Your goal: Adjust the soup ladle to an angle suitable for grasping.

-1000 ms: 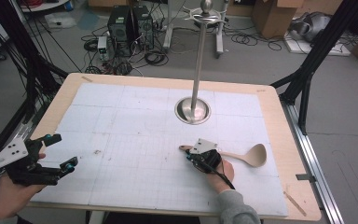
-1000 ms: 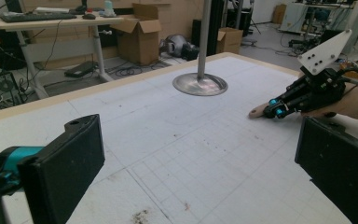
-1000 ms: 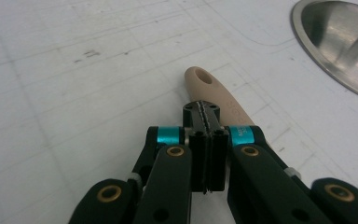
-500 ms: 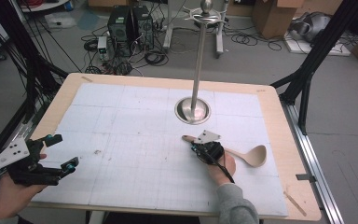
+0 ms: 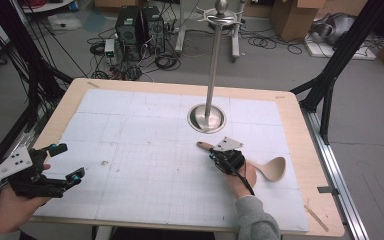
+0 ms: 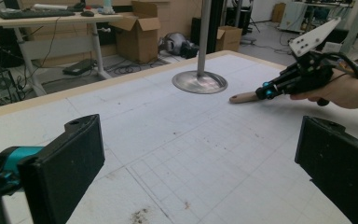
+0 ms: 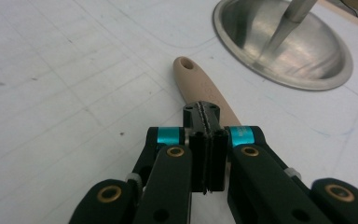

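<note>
Cardboard boxes, black computer towers and loose cables crowd the grey floor beyond a pale wooden table (image 5: 300,165) topped with a white gridded mat (image 5: 145,145). Toward the far edge of the mat, right of its middle, stands a polished steel stand with a round dished base (image 5: 206,118) and a tall thin pole; the dish holds nothing but the foot of that pole.

A beige wooden spoon (image 5: 272,168) lies near the right edge of the mat, its bowl pointing toward the right edge and its handle slanting toward the steel base, close to it but apart. The right gripper (image 5: 214,155) sits over the middle of the handle with its jaws pressed together. In the right gripper view the closed jaws (image 7: 207,140) meet directly above the handle, whose holed tip (image 7: 189,66) sticks out ahead of them; whether the pads pinch the wood or merely rest against it cannot be told. The left gripper view shows the same gripper (image 6: 266,90) from the side, low to the mat, with the handle end poking out just past its tips.

The left gripper (image 5: 69,162) is held near the front left corner of the table, well apart from the spoon, with its jaws spread wide and nothing between them. Its own view shows the two black pads (image 6: 70,163) far apart over bare mat marked with a few dark specks.
</note>
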Tool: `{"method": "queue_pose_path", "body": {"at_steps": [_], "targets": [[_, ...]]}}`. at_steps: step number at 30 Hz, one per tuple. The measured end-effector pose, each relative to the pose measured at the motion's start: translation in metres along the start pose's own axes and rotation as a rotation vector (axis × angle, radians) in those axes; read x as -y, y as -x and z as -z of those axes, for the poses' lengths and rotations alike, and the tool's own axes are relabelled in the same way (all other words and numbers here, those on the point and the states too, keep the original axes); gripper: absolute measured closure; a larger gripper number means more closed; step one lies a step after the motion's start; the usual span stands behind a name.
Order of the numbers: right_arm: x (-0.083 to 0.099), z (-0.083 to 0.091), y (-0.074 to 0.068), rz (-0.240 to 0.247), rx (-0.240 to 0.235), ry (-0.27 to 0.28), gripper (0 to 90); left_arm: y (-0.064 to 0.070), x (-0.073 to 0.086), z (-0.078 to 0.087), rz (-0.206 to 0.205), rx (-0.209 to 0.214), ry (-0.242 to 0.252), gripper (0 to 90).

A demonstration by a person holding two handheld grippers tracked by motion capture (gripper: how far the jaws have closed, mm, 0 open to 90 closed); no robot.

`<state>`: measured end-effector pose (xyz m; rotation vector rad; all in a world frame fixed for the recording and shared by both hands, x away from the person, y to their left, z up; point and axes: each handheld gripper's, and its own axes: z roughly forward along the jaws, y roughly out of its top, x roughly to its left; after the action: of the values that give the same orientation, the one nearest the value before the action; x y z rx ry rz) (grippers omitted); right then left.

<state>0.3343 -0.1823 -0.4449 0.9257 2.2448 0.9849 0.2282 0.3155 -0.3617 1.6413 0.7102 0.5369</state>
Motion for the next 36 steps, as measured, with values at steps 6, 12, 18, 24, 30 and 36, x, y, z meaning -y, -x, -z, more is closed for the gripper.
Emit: {"method": "queue_pose_path", "body": {"at_steps": [6,12,18,24,30,36], "targets": [[0.006,0.031,0.017,-0.031,0.039,0.009,90.0,0.001,-0.003,-0.005,-0.004,0.011,0.005,1.8],[0.017,0.048,0.046,-0.105,0.130,-0.042,90.0,0.006,-0.004,-0.014,-0.013,0.030,-0.004,1.8],[0.025,0.046,0.061,-0.175,0.172,-0.082,90.0,0.005,-0.003,-0.015,-0.008,0.029,-0.008,1.8],[0.030,0.044,0.066,-0.230,0.211,-0.129,90.0,0.005,-0.002,-0.013,-0.009,0.027,-0.009,1.8],[0.030,0.038,0.065,-0.236,0.228,-0.171,90.0,0.005,-0.002,-0.014,-0.012,0.030,-0.007,1.8],[0.033,0.032,0.065,-0.232,0.258,-0.230,90.0,0.005,-0.001,-0.015,-0.006,0.030,-0.013,1.8]]}}
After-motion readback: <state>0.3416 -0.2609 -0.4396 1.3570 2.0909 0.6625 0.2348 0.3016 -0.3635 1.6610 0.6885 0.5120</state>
